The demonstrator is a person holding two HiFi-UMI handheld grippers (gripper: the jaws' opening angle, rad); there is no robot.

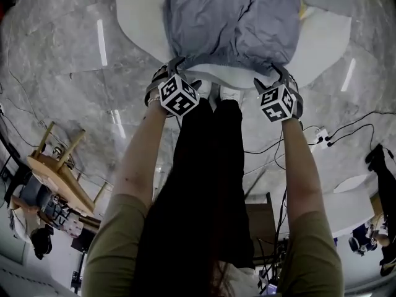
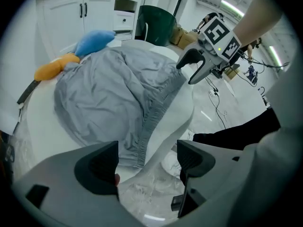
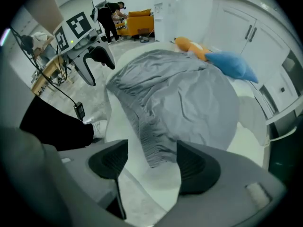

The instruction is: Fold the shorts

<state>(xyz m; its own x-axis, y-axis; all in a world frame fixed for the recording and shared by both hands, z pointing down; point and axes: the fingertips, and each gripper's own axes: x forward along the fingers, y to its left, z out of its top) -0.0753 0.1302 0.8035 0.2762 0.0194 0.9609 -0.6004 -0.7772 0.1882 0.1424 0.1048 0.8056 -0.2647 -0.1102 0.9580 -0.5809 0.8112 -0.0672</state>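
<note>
Where the shorts lie: gray shorts point(image 1: 232, 23) lie crumpled on a white table point(image 1: 139, 23), at 12 o'clock from both grippers, with the legs running off toward 12.
Waistband: the waistband point(image 1: 229, 67) follows the table's near rim from 9 to 3, and each end comes close to a gripper.
Left gripper: the left gripper point(image 1: 174, 67) sits at the waistband's 9 o'clock end and points toward 12; its jaws are spread wide and pinch nothing.
Left gripper view: the waistband corner shows in the gap just ahead of the jaws, nearer the 9 o'clock pad. The table rim crosses the gap, with floor point(image 1: 62, 54) under it at 6.
Right gripper: the right gripper point(image 1: 278, 74) sits at the waistband's 3 o'clock end and points toward 12; its jaws are spread wide and pinch nothing.
Right gripper view: the other waistband corner hangs in the gap, nearer the 3 o'clock pad. That pad overlaps the cloth in view, and I cannot tell whether they touch.
Gripper to gripper: they are level with each other, the left at 9 of the right, with the waistband's whole length between them.
Far side: a blue item point(image 3: 232, 65) and an orange item point(image 3: 191, 46) lie at the shorts' far edge, at 12 to 1 in the right gripper view.
Near side: white shoes point(image 1: 218, 93) and black trousers point(image 1: 204, 184) are between the grippers, at 6 of the table rim.
</note>
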